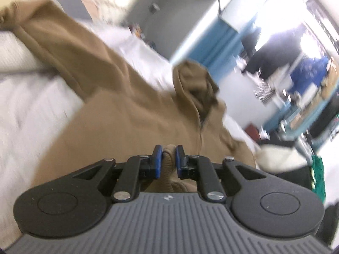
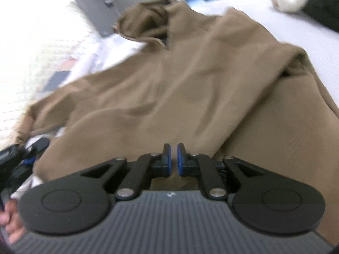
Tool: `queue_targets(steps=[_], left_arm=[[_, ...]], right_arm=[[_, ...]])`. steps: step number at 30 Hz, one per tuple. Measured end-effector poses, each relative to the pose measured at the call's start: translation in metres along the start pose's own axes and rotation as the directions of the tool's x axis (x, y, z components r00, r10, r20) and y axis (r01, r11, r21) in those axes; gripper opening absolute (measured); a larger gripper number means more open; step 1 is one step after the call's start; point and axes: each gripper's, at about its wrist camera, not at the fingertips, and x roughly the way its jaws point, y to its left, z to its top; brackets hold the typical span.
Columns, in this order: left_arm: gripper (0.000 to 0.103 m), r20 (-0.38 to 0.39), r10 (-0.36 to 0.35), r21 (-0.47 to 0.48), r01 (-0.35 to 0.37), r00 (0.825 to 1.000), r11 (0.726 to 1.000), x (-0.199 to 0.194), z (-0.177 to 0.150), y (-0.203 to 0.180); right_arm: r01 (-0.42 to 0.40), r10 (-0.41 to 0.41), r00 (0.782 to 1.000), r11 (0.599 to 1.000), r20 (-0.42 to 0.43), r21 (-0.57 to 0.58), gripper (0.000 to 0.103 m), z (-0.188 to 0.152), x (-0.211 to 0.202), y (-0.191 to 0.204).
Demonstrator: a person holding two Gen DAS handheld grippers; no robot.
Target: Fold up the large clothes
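Left wrist: hoodie (image 1: 118,105) unmarked; logos unreadable.

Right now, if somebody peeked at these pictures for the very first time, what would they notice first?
First, a big brown hoodie spread over a white bed, its hood bunched at the far end. Next, the left gripper, shut with a bunch of the hoodie's ribbed edge pinched between its blue pads. The right gripper sits low over the near edge, jaws nearly together; whether cloth is between them is unclear.
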Motion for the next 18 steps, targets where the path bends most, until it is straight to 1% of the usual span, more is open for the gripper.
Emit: queue_targets(steps=[2, 5, 8, 10, 12, 15, 18], left_arm=[[0.016, 0.044, 0.035, 0.008, -0.035, 0.998, 0.999, 0.002, 0.009, 0.005], [0.015, 0.056, 0.097, -0.002, -0.097, 0.994, 0.995, 0.014, 0.017, 0.017], [0.015, 0.036, 0.174, 0.019, -0.174, 0.984, 0.985, 0.032, 0.019, 0.027], [0.015, -0.006, 0.246, 0.040, -0.245, 0.969, 0.969, 0.047, 0.014, 0.035], [0.016, -0.061, 0.295, 0.048, -0.292, 0.954, 0.955, 0.061, 0.008, 0.042], [0.016, -0.111, 0.310, 0.041, -0.307, 0.944, 0.951, 0.072, 0.004, 0.052], [0.017, -0.108, 0.302, 0.036, -0.300, 0.947, 0.953, 0.070, 0.005, 0.053]], right_arm=[[-0.026, 0.027, 0.999, 0.999, 0.019, -0.045, 0.010, 0.000, 0.001, 0.011], [-0.037, 0.041, 0.999, 0.992, 0.026, -0.118, 0.009, -0.002, 0.007, 0.025], [-0.043, 0.045, 0.999, 0.986, 0.010, -0.160, 0.010, -0.004, 0.016, 0.031], [-0.026, 0.024, 1.000, 0.980, -0.011, -0.198, 0.009, -0.006, 0.025, 0.034], [-0.011, 0.004, 1.000, 0.975, -0.031, -0.222, 0.007, -0.008, 0.035, 0.035], [0.008, -0.021, 0.999, 0.968, -0.047, -0.250, 0.006, -0.011, 0.050, 0.036], [0.006, -0.020, 0.998, 0.971, -0.055, -0.239, 0.006, -0.011, 0.056, 0.033]])
